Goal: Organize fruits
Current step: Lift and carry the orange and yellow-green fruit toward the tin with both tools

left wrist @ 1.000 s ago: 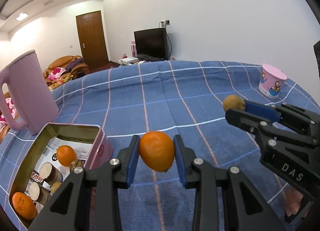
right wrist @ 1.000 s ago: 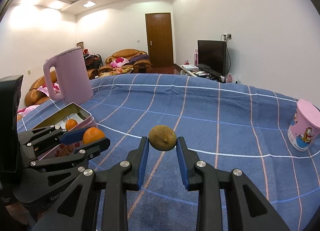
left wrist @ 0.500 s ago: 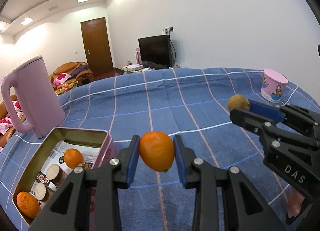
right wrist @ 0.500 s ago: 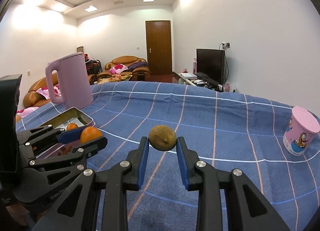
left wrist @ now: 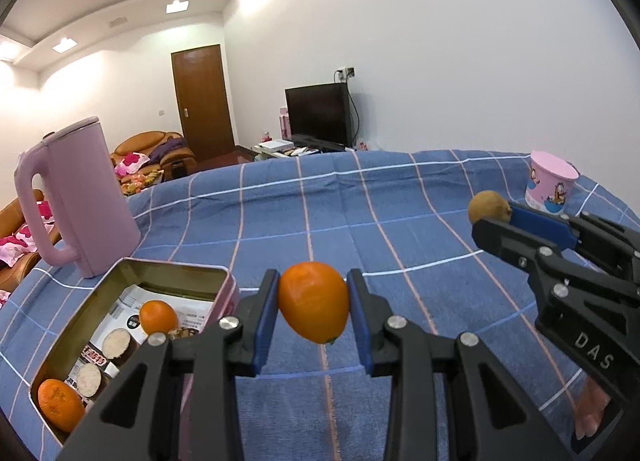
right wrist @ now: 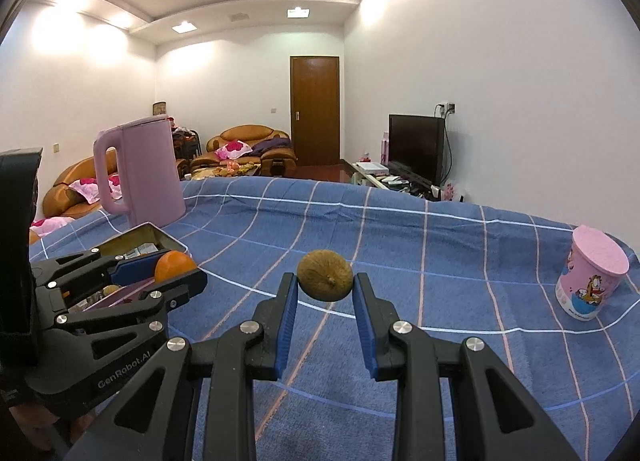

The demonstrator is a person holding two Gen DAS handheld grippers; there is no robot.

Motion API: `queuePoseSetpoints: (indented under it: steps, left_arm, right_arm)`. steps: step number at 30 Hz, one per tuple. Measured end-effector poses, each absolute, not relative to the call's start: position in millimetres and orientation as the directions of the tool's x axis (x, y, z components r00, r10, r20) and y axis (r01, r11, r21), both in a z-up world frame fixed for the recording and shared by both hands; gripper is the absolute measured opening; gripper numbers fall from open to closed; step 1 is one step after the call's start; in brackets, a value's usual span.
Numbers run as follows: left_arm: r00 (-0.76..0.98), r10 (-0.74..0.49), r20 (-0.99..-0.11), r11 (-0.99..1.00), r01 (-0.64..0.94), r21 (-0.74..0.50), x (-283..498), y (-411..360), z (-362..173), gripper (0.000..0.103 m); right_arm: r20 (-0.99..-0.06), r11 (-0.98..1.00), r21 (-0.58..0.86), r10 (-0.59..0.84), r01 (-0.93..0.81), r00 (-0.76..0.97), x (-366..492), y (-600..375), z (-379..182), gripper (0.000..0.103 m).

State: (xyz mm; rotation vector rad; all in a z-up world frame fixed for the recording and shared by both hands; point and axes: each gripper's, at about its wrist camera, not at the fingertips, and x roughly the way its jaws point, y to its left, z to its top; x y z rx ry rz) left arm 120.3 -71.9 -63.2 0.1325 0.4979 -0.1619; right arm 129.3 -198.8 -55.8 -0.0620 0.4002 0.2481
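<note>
Orange [left wrist: 313, 307] pinched in left claw [left wrist: 313, 311], kiwi [right wrist: 325, 276] in right claw [right wrist: 325, 289].

A home living room: sofa [right wrist: 248, 141], television [right wrist: 416, 147], wooden door [right wrist: 315, 109].

Blue checked tablecloth [left wrist: 360, 213] bears kettle [left wrist: 76, 197], tin [left wrist: 68, 345], cup [left wrist: 552, 189].

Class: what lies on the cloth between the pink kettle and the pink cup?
Nothing: only bare blue checked cloth separates kettle and cup, clearest in the right wrist view.
</note>
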Motion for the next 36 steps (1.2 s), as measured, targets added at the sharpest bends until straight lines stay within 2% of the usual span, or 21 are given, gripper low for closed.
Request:
queuePoseSetpoints:
  steps: [15,36]
  left_arm:
    - [0.906,-0.105,-0.411,0.981,0.162,0.107,102.6,-70.7,-56.2,0.036]
    - [0.879,-0.103,-0.465,0.986,0.153,0.071,88.9,-47.0,-57.5,0.036]
  right_arm:
    - [-0.332,0.970,-0.016,0.225,-0.244,0.916,116.1,-200.1,-50.8,0.030]
    - [-0.365,0.955,-0.047,0.257,-0.293,0.895,111.0,-178.9,-53.0,0.030]
